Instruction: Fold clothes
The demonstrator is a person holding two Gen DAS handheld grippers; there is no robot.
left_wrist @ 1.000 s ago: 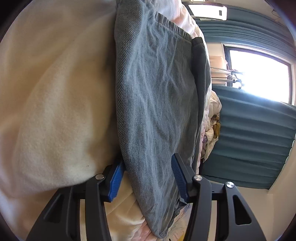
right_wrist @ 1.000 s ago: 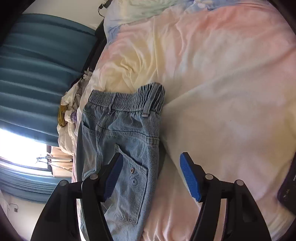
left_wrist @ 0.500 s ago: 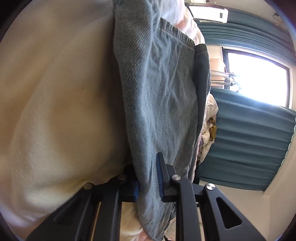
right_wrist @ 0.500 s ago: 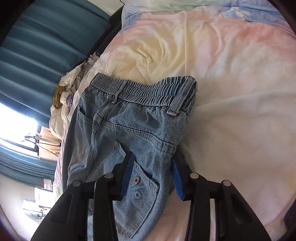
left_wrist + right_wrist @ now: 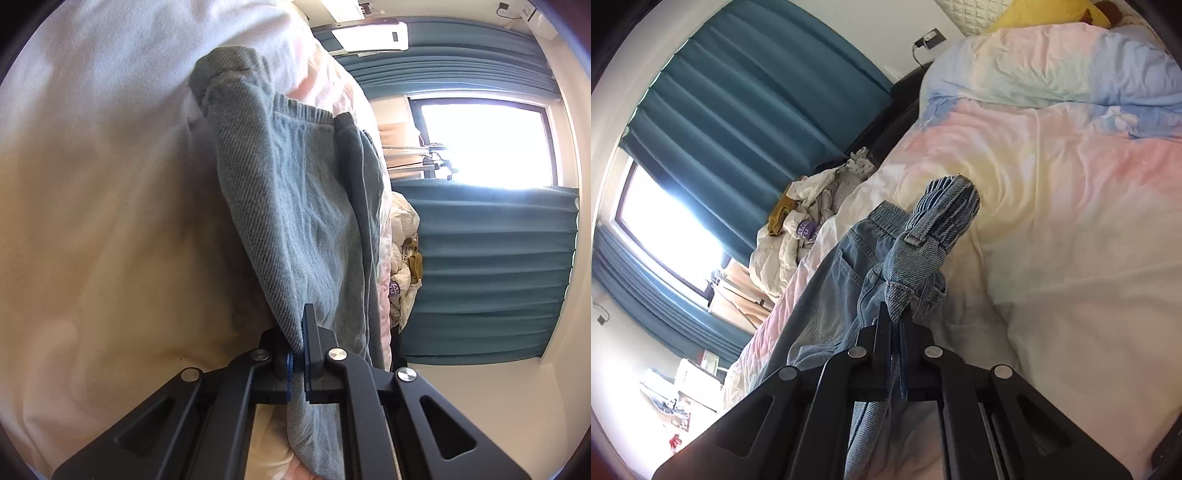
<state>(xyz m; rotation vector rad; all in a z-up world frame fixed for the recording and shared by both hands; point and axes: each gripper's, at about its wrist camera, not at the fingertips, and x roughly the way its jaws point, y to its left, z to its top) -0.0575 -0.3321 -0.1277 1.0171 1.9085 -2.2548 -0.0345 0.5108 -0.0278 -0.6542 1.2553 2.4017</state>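
Bare duvet [image 5: 1071,221] beyond laundry heap [image 5: 812,206]

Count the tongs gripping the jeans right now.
2. Left tongs are shut on the jeans along one edge; right tongs pinch bunched denim below the waistband, lifting it off the duvet.

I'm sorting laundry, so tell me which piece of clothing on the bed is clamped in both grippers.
The light blue denim jeans with the elastic waistband; right gripper and left gripper both pinch them. The crumpled white clothes pile by the curtain lies untouched.
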